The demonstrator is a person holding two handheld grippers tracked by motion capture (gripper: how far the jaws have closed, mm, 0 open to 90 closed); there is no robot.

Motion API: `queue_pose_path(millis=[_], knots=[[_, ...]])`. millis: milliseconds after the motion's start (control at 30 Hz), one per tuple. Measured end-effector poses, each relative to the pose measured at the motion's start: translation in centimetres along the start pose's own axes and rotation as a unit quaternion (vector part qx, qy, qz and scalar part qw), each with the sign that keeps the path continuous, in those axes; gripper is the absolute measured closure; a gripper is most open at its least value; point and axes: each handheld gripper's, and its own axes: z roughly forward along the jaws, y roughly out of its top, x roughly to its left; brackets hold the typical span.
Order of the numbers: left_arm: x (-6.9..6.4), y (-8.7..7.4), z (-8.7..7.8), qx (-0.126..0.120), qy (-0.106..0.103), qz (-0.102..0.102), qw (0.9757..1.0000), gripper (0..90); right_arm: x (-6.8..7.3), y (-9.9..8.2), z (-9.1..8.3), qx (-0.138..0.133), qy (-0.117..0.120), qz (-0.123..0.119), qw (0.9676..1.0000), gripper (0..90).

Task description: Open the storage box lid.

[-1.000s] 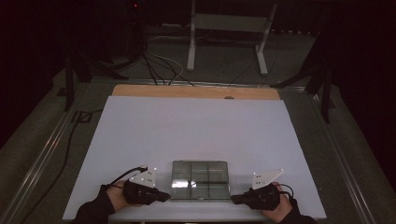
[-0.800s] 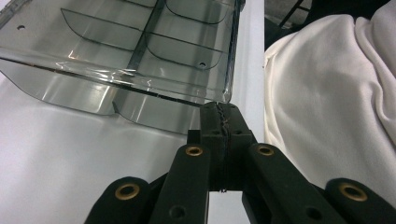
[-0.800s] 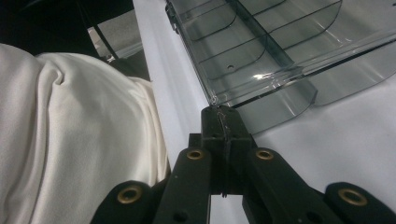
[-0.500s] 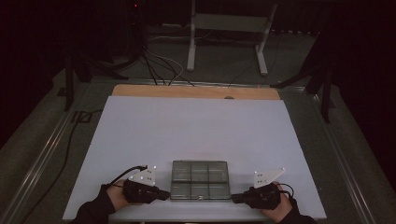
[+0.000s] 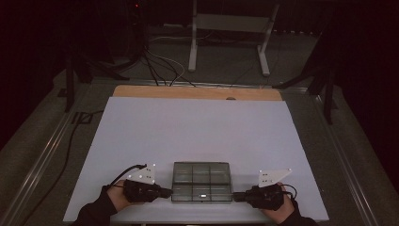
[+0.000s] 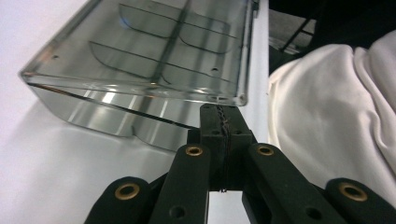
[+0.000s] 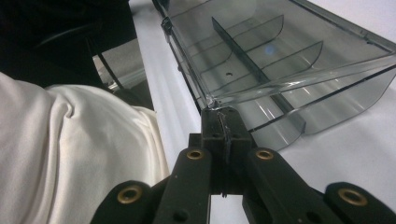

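Nothing has moved: both hands stay put. Left tongs [image 5: 165, 192] and right tongs [image 5: 237, 196], jaws pressed together, meet opposite near corners of one clear plastic box [image 5: 202, 181], six compartments, lying between them on one white sheet [image 5: 197, 127].

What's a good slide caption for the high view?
Two shut grippers, left and right, flank a clear divided box on a white table.

1x clear plastic compartment box [image 5: 202, 181] on the tabletop [image 5: 188, 132], lid closed, 6 compartments in a 2x3 grid. 2x handheld grippers: left gripper [image 5: 165, 192], right gripper [image 5: 237, 196], one per hand.
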Motion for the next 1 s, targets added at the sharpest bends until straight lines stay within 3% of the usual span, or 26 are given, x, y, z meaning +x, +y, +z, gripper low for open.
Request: queue_pose_path(millis=[667, 833, 1000], knots=[[-0.2, 0.49, -0.54, -0.038, 0.008, 0.001, 0.9992, 90.0, 0.04, 0.6, -0.5, -0.044, -0.008, 0.011, 0.9989, 90.0], [0.02, 0.21, -0.32, -0.019, 0.007, -0.007, 0.9998, 88.7, 0.01, 0.73, -0.46, -0.051, -0.012, 0.012, 0.9986, 90.0], [0.42, -0.18, -0.25, -0.014, 0.029, -0.017, 0.9993, 80.5, 0.01, 0.99, -0.57, -0.06, -0.016, 0.014, 0.998, 90.0]])
